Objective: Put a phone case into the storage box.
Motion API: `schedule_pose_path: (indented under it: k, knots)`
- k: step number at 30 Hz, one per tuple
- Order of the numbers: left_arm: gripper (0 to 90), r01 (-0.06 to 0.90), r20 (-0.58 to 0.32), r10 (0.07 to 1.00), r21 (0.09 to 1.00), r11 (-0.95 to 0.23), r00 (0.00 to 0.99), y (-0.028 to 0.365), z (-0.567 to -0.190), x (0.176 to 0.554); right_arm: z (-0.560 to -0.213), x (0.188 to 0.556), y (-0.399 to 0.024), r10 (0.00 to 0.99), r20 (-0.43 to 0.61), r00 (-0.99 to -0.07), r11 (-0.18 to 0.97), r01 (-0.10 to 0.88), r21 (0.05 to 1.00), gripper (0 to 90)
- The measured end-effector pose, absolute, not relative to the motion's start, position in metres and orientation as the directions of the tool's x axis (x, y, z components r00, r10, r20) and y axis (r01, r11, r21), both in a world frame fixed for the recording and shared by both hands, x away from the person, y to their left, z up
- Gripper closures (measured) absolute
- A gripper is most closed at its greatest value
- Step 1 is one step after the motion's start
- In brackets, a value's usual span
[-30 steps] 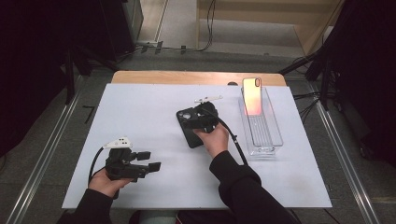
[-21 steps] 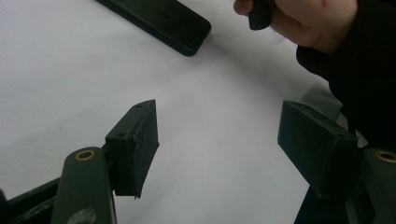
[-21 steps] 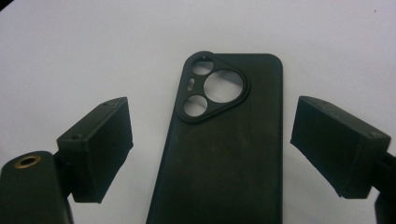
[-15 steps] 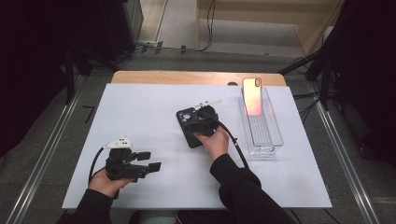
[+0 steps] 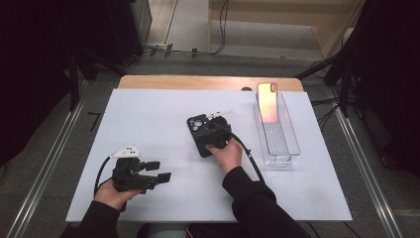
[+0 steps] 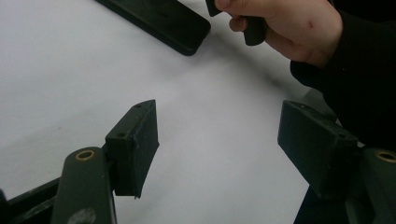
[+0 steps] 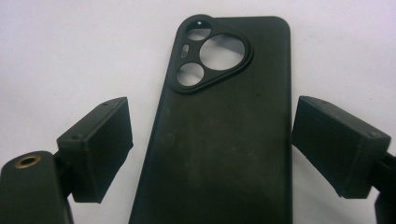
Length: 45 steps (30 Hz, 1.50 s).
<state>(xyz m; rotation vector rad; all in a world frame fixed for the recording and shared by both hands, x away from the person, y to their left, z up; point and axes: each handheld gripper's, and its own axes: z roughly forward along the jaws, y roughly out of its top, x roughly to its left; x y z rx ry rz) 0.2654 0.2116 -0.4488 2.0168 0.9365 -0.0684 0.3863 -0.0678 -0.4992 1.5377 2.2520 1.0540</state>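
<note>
The right tool (image 7: 210,149) hangs over a black phone case (image 7: 219,130) lying flat near the middle of the white counter (image 5: 148,114), its jaws spread wide to either side without touching it. The left tool (image 5: 161,171) sits near the front left corner, jaws apart and empty. A clear tray (image 5: 280,144) near the right edge holds an upright phone (image 5: 268,101).

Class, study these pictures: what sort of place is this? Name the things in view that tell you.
Probably a lab or studio set up for recording handling demonstrations, not a home. A white-covered table stands between dark curtains, cables run across the floor behind it, and a person works with a hand-held left gripper and right gripper.
</note>
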Motion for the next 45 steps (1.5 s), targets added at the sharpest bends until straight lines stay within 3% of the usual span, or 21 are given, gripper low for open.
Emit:
schedule_pose_path:
  k: [18,23,45]
  knots:
    - [29.6,0.639,-0.378,0.59,0.696,-0.327,0.713,0.211,-0.449,0.265,-0.513,0.384,-0.061,0.894,0.138,-0.427,0.234,0.706,0.668,9.7]
    - [29.6,0.638,-0.378,0.589,0.698,-0.325,0.714,0.211,-0.449,0.265,-0.516,0.38,-0.055,0.897,0.069,-0.437,0.277,0.677,0.682,8.6]
    - [29.6,0.641,-0.378,0.591,0.694,-0.328,0.712,0.211,-0.449,0.266,-0.518,0.377,-0.053,0.904,0.049,-0.425,0.276,0.667,0.693,10.1]
